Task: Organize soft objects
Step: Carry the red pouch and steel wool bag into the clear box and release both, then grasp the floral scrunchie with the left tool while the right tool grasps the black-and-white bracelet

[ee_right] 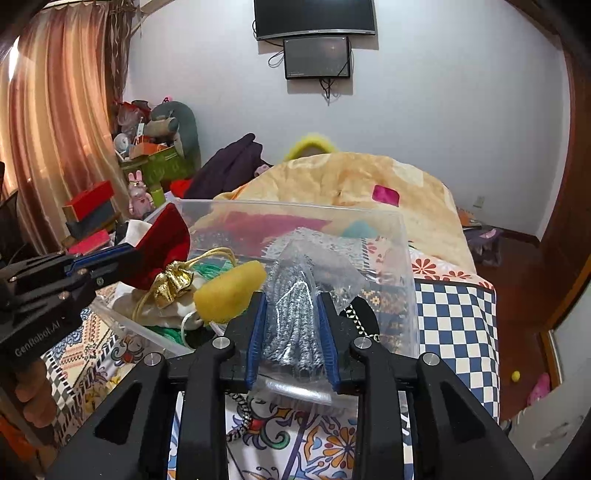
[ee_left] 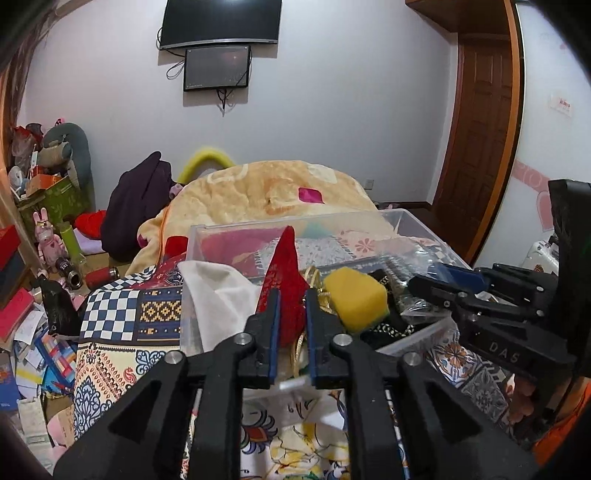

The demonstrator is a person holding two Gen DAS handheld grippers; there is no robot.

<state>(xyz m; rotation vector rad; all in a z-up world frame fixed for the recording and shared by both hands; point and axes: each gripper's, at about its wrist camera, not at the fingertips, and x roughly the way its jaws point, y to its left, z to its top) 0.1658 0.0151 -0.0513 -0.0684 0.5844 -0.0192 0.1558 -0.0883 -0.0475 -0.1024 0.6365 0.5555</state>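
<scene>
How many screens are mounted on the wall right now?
2. The large dark screen sits high on the white wall; the smaller screen hangs directly below it, cables dangling beneath. Both look off.

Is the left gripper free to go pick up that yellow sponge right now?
Probably not yet: the left gripper is shut on the red pouch. The yellow sponge sits uncovered just to its right, so the path looks free.
</scene>
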